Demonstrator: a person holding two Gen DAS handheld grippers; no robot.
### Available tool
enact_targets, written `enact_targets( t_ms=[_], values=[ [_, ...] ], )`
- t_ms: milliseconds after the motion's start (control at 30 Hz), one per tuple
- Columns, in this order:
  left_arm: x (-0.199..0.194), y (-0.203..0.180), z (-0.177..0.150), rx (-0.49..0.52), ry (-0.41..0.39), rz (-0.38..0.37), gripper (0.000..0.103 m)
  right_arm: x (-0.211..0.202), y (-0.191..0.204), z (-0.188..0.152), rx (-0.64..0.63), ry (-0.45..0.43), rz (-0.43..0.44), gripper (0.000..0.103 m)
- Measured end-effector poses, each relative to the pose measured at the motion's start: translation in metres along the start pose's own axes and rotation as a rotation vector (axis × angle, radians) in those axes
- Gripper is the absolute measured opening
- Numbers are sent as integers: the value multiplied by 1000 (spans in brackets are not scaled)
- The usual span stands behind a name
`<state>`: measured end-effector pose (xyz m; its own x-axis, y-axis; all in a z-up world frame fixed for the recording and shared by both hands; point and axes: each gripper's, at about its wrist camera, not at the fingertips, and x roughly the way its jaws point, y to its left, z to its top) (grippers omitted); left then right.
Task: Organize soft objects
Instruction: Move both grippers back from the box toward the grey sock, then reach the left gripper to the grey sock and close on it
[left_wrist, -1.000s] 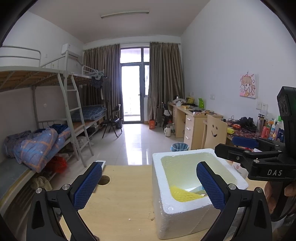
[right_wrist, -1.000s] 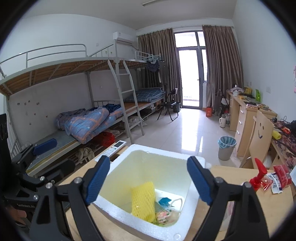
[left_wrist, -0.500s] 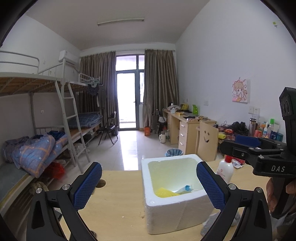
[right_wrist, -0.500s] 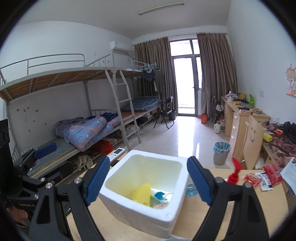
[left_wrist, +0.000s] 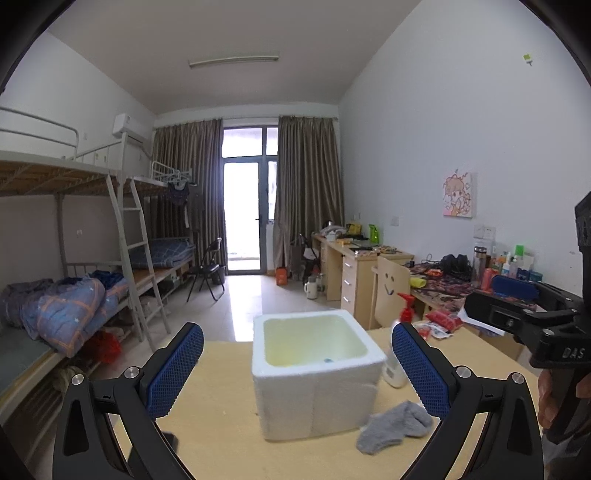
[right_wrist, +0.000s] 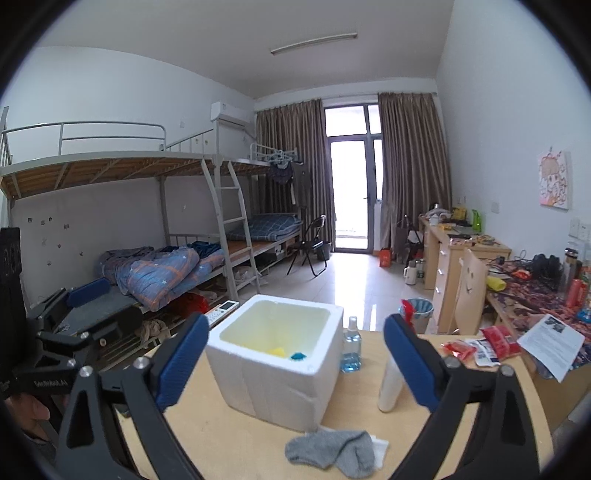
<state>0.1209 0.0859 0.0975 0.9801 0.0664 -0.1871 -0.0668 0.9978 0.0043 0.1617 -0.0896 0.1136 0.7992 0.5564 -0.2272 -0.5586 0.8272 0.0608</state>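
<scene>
A white foam box (left_wrist: 314, 391) (right_wrist: 273, 376) stands on the wooden table (left_wrist: 221, 406). Inside it lie a yellow mesh piece (right_wrist: 277, 350) and a small blue item (right_wrist: 297, 355). A grey sock (left_wrist: 397, 430) (right_wrist: 330, 450) lies crumpled on the table at the box's near right corner. My left gripper (left_wrist: 295, 347) is open and empty, held back from the box and above the table. My right gripper (right_wrist: 295, 332) is also back from the box; its jaws are opening and hold nothing. Both sets of blue pads are bare.
A white pump bottle (left_wrist: 397, 365) (right_wrist: 389, 384) with a red top stands right of the box, and a blue spray bottle (right_wrist: 351, 350) stands behind it. Red packets (right_wrist: 495, 341) and a paper sheet (right_wrist: 554, 343) lie far right. A white tissue (right_wrist: 380, 446) lies beside the sock.
Both grippers have drawn back and slightly up from over the box, which now looks smaller. The sock and bottles have come into view. The right jaws stand a little wider.
</scene>
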Motion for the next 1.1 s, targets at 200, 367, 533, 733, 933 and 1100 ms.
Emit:
enact_targets(
  t_ms=[200,367,533,733,933,1100],
  values=[
    [-27,-17,-7,10,6,-9,102,-31,5,-11,-20,-31,-16,103],
    [-43,-30,-7,24,-8,-22,102,-48,5,-17,-31,-37,-21,103],
    [-56,-41,-12,40,-37,-45,102,-61,4,-23,-36,-64,-29,103],
    [-60,-47,-22,36,-45,-67,102,-70,-1,-39,-32,-71,-32,103],
    [-62,-47,-40,15,-68,-76,102,-73,-1,-58,-47,-65,-51,103],
    [-58,-54,-63,12,-44,-97,102,-68,-4,-80,-28,-51,-51,103]
  ],
)
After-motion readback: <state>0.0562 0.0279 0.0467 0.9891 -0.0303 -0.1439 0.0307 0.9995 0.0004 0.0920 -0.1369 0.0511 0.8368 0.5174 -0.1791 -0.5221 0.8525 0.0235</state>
